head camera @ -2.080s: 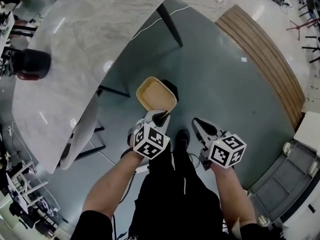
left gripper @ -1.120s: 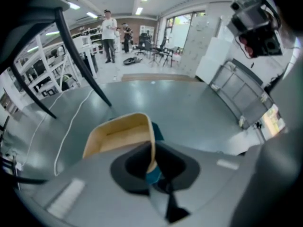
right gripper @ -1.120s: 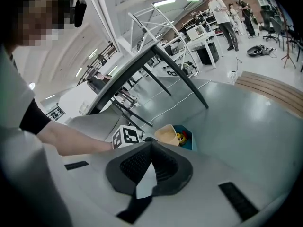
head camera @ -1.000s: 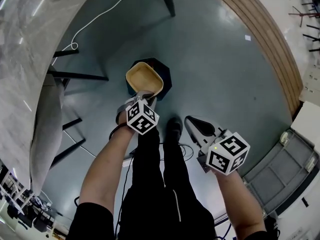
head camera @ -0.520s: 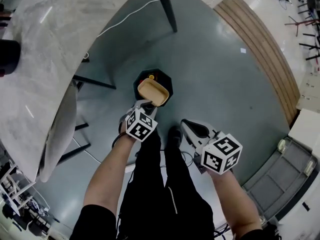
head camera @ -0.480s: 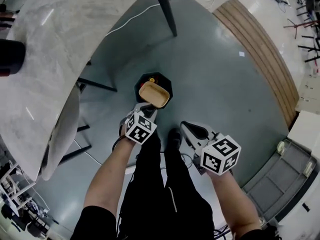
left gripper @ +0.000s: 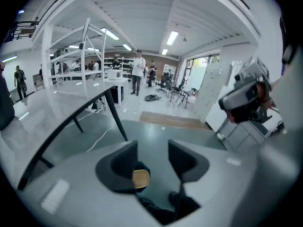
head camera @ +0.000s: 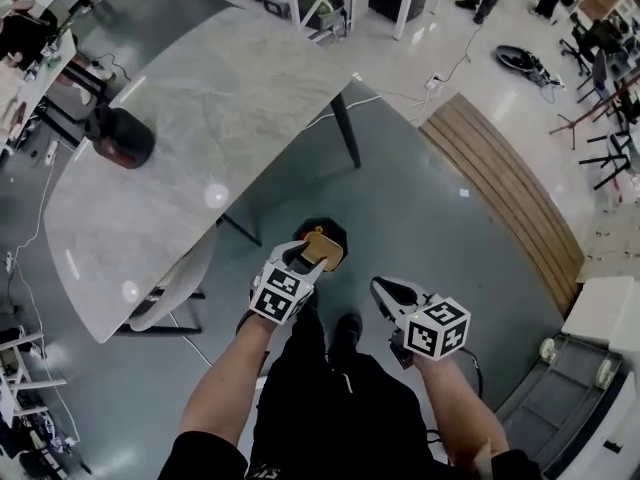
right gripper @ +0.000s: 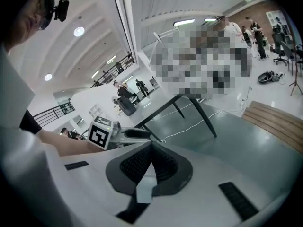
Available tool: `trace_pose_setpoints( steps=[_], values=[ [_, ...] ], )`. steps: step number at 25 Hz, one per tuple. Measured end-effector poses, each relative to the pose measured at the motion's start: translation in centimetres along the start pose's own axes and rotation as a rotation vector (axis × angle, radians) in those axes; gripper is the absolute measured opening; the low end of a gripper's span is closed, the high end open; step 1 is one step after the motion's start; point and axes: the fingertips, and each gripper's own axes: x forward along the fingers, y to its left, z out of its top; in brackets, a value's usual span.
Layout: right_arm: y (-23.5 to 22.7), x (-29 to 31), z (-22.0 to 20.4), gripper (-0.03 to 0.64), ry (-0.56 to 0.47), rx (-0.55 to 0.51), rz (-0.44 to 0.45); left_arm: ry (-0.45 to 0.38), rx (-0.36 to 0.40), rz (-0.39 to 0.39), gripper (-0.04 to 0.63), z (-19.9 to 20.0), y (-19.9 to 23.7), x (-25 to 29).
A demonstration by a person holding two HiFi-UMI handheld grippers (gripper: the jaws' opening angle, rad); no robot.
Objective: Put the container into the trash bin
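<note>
The tan container (head camera: 323,247) lies in the black trash bin (head camera: 333,232) on the floor. My left gripper (head camera: 305,258) hangs well above it, its jaws opening with nothing between them. In the left gripper view the container (left gripper: 140,178) shows far below, by the left jaw, with the left gripper (left gripper: 152,150) clear of it. My right gripper (head camera: 385,293) is held to the right of the bin, shut and empty. In its own view the right gripper (right gripper: 151,148) has its ribbed pads meeting at the tips.
A grey marble table (head camera: 200,138) with black legs fills the upper left, a dark round object (head camera: 125,138) on it. A light chair (head camera: 180,283) stands at its near edge. A wooden platform (head camera: 500,183) lies to the right, a grey cart (head camera: 575,373) at the lower right.
The container has left my left gripper and now lies in the bin. The left jaws have opened. Both grippers have risen well above the floor.
</note>
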Motion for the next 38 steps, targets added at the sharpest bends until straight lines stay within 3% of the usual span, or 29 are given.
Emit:
trace_pose_setpoints(
  steps=[5,9,14,18,21,23,27,32,38],
  values=[
    [0.9,-3.4,3.1,-0.008,-0.043,-0.040,0.003,-0.137,-0.099,0.050,0.256,6.1,-1.3,-5.7],
    [1.0,-5.3,4.2,-0.008,-0.063,-0.048,0.013,-0.271,-0.137,0.121,0.249,10.3,-3.0,-9.8],
    [1.6,-6.4,5.1,-0.008,-0.065,-0.056,0.030,-0.347,-0.072,0.186,0.181,13.5,-4.7,-13.8],
    [2.8,-7.3,6.5,-0.008,-0.093,-0.066,0.044,-0.397,-0.088,0.249,0.142,14.8,-3.8,-17.5],
    [3.7,-7.4,7.3,-0.008,-0.116,-0.072,0.049,-0.414,-0.083,0.311,0.034,14.6,-2.4,-20.0],
    [4.2,-7.4,7.9,-0.008,-0.137,-0.072,0.054,-0.431,-0.086,0.338,0.009,14.4,-1.6,-21.6],
    [6.1,-7.0,8.8,-0.008,-0.170,-0.065,0.071,-0.438,-0.109,0.332,0.008,13.6,-0.9,-24.3],
    [9.6,-6.0,11.3,-0.008,-0.222,-0.131,0.099,-0.478,-0.127,0.280,0.008,14.7,-0.1,-26.9],
    [12.9,-6.0,14.0,-0.008,-0.303,-0.194,0.153,-0.504,-0.059,0.277,0.008,15.9,0.3,-28.9]
  ],
)
